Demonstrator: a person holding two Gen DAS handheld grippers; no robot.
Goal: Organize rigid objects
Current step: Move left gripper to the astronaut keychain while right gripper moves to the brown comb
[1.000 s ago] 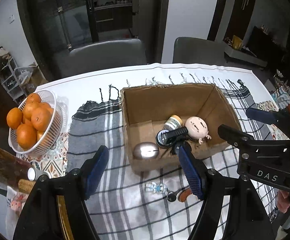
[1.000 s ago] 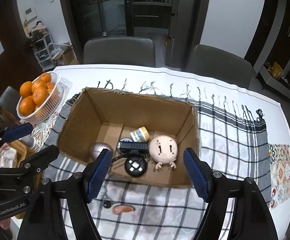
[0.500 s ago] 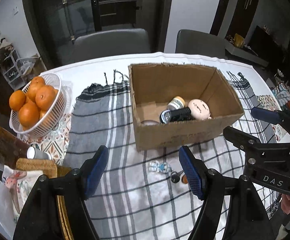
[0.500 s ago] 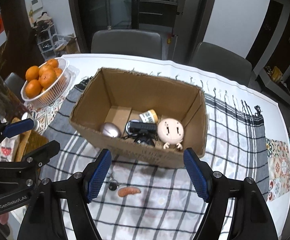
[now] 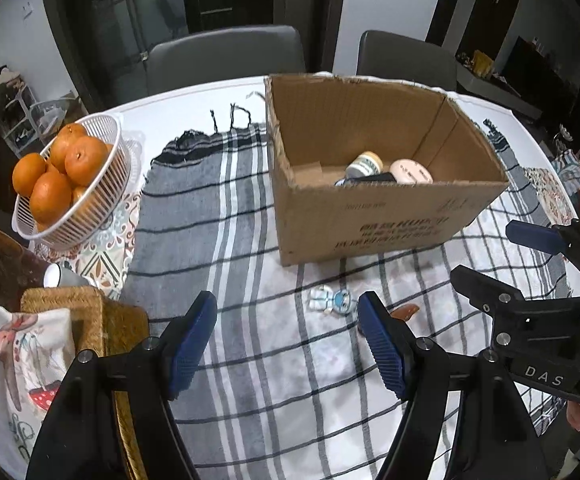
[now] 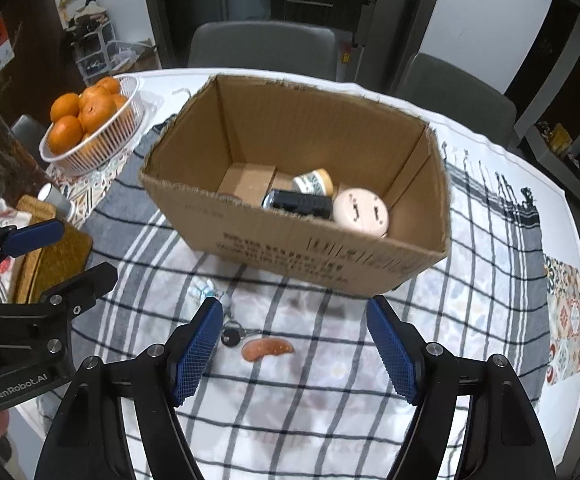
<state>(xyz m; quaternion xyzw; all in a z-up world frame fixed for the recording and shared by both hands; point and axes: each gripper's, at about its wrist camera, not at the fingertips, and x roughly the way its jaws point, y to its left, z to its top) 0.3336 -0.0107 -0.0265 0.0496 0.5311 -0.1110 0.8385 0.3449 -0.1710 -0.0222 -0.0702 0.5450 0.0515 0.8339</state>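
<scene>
An open cardboard box (image 5: 386, 216) (image 6: 290, 240) stands on the checked cloth and holds a round doll head (image 6: 361, 211), a black device (image 6: 298, 202) and a small jar (image 6: 313, 181). In front of it lie a small white-and-blue figure (image 5: 330, 300), a black key fob (image 6: 230, 336) and an orange crescent piece (image 6: 267, 349) (image 5: 405, 312). My left gripper (image 5: 286, 340) hovers open just before the figure, nothing between its fingers. My right gripper (image 6: 295, 350) is open above the crescent piece, with its jaws apart on either side.
A white basket of oranges (image 5: 70, 184) (image 6: 90, 128) sits at the left. A woven mat (image 5: 86, 320) with a printed cloth and a small white cup (image 5: 60, 276) lie near the left edge. Two grey chairs (image 5: 226, 56) stand behind the table.
Both grippers have drawn back from over the box and sunk toward the cloth in front of it. The box now sits farther up in both views. Jaw openings look unchanged.
</scene>
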